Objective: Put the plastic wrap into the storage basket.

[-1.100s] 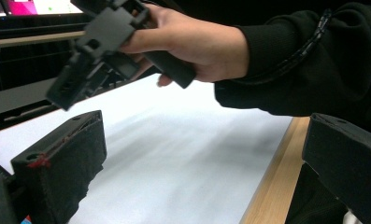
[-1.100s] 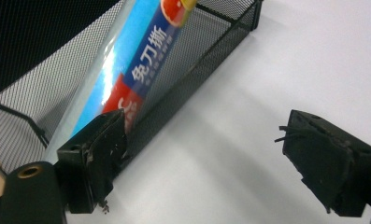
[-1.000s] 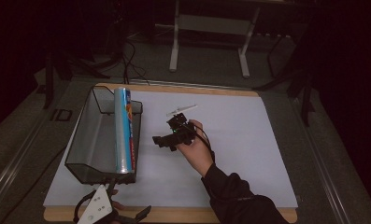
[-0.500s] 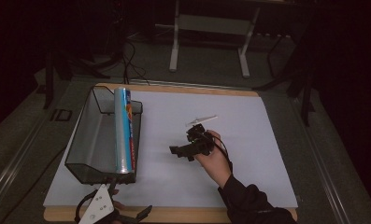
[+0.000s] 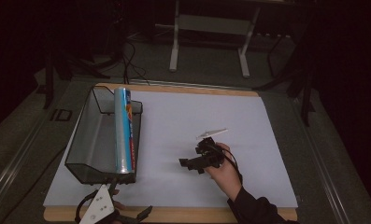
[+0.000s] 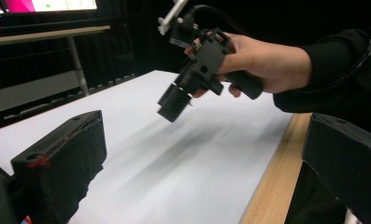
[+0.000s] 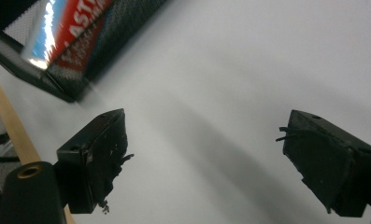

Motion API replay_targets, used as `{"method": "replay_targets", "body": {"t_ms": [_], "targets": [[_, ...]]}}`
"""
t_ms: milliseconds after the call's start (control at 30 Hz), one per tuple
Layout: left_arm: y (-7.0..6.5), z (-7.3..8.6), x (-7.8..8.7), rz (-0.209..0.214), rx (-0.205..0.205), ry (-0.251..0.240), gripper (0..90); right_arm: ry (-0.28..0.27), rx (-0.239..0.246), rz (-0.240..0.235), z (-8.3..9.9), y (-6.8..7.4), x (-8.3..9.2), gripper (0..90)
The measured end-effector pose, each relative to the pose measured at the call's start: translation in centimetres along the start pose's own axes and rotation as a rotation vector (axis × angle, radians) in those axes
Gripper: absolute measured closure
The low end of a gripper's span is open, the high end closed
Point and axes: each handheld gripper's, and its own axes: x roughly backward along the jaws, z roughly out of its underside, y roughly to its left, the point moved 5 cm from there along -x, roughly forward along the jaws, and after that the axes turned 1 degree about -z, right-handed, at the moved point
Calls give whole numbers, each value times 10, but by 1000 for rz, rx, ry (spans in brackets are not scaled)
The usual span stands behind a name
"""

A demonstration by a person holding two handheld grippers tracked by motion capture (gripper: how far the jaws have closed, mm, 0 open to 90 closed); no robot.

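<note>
Lying in the black mesh basket [image 5: 82, 140] at the left of the table, the long tube [image 5: 123, 130] has its long axis running from the near end of the basket to the far end. Its far end rests up on the basket's far rim, so it slopes a little, and it sits along the basket's right wall. In the right gripper view the tube's red and blue print [image 7: 75, 25] shows through the mesh at the upper left.

The right gripper [image 5: 192, 164] hovers over the white sheet [image 5: 248, 121], well apart from the basket, pointing left toward it; its 2 jaws stand wide with nothing between them. The left gripper [image 5: 127, 217] sits at the table's near edge, just by the basket's near end, its 2 jaws likewise spread and empty.
</note>
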Motion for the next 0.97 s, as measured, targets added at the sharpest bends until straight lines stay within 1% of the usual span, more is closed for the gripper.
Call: {"method": "replay_targets", "body": {"t_ms": [100, 433, 500, 567, 700, 833, 900, 967], "targets": [[0, 0, 0, -1, 0, 3, 6, 5, -6, 11, 10, -5, 2, 135], [0, 1, -1, -1, -1, 6, 7, -3, -37, 42, 35, -23, 11, 135], [0, 1, -1, -1, -1, 6, 7, -2, -51, 45, 40, -26, 13, 135], [0, 1, -1, -1, -2, 8, 7, -2, -57, 42, 44, -28, 14, 134], [0, 1, -1, -1, -2, 7, 7, -8, -63, 50, 49, -32, 14, 134], [0, 1, -1, 7, -2, 11, 7, -22, -36, 61, 51, -32, 13, 134], [1, 1, -2, 10, 0, 15, 6, -20, -20, 69, 51, -32, 13, 133], [1, 1, -2, 10, 0, 14, 7, -27, -12, 74, 51, -32, 13, 132]]}}
